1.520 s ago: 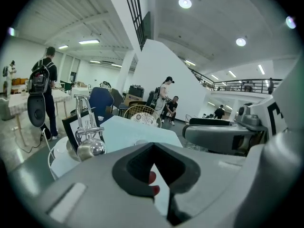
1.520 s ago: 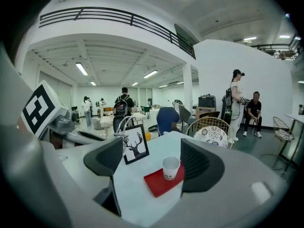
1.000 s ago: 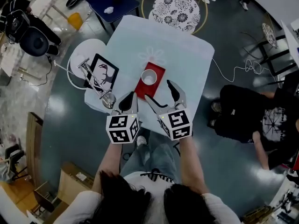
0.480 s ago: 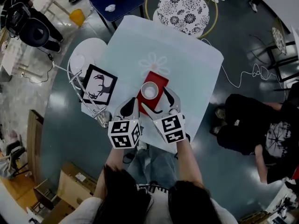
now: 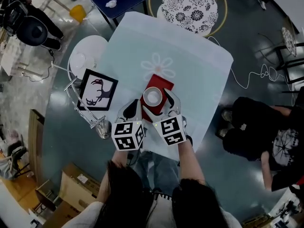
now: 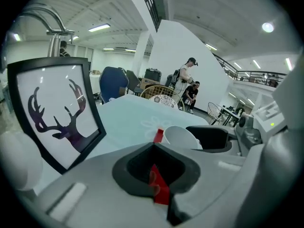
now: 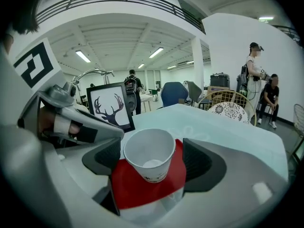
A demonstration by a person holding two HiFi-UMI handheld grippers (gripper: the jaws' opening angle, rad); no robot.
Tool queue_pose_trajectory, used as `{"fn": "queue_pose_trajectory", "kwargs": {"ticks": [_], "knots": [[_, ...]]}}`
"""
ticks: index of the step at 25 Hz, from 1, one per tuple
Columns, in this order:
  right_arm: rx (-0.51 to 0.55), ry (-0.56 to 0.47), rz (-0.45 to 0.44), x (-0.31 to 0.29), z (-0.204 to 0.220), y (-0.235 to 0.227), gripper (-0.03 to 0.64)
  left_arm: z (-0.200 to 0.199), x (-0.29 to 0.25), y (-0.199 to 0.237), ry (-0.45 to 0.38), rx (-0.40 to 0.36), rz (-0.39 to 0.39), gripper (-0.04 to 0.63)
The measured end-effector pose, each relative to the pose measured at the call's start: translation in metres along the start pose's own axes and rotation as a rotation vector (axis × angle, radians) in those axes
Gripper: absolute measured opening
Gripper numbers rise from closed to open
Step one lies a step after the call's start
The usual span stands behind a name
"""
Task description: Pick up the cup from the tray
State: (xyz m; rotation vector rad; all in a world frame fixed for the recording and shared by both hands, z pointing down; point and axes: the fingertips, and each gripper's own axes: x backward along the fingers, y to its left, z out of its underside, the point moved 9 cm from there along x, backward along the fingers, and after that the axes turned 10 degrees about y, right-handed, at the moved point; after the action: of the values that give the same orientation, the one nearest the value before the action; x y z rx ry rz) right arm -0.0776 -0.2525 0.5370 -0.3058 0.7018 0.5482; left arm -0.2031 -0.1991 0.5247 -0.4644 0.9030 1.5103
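Note:
A white paper cup (image 5: 153,97) stands upright on a small red tray (image 5: 160,83) on the pale blue table (image 5: 199,70). My right gripper (image 5: 159,104) is open, one jaw on each side of the cup with a small gap at either side. In the right gripper view the cup (image 7: 148,153) fills the space between the dark pads (image 7: 199,164) of the right gripper (image 7: 151,156). My left gripper (image 5: 132,107) is shut just left of the tray's near corner. Red of the tray (image 6: 159,190) shows through the slit in the left gripper (image 6: 156,170), and the cup (image 6: 183,137) stands beyond it.
A framed deer picture (image 5: 97,90) leans at the table's left edge, by a metal stand (image 5: 90,115) and a white round seat (image 5: 84,58). A patterned round chair (image 5: 190,4) is at the far side. A person in black (image 5: 266,132) sits on the floor at the right.
My right gripper has moved forward until its jaws flank the cup. The left gripper has come a little closer to the tray's near corner.

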Motion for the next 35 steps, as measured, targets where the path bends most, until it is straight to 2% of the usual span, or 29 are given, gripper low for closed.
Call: {"fn": "queue_pose_trajectory", "kwargs": {"ticks": [5, 10, 15, 19, 28, 35], "knots": [[0.004, 0.016, -0.022, -0.011, 0.004, 0.0, 0.414, 0.001, -0.004, 0.006, 0.012, 0.003, -0.023, 0.0], [0.022, 0.028, 0.019, -0.017, 0.004, -0.001, 0.414, 0.002, -0.007, 0.01, 0.012, 0.018, -0.032, 0.0], [0.019, 0.03, 0.016, -0.017, 0.005, 0.0, 0.37, 0.003, -0.008, 0.008, 0.017, 0.037, -0.036, 0.0], [0.028, 0.028, 0.027, -0.014, 0.005, -0.002, 0.367, 0.003, -0.008, 0.007, 0.016, 0.042, -0.037, 0.0], [-0.012, -0.044, 0.058, 0.013, -0.004, -0.007, 0.365, 0.002, -0.002, -0.006, 0.002, 0.047, -0.019, 0.0], [-0.035, -0.053, 0.127, 0.046, 0.006, -0.017, 0.365, -0.001, 0.003, -0.032, -0.01, 0.001, 0.027, 0.0]]}}
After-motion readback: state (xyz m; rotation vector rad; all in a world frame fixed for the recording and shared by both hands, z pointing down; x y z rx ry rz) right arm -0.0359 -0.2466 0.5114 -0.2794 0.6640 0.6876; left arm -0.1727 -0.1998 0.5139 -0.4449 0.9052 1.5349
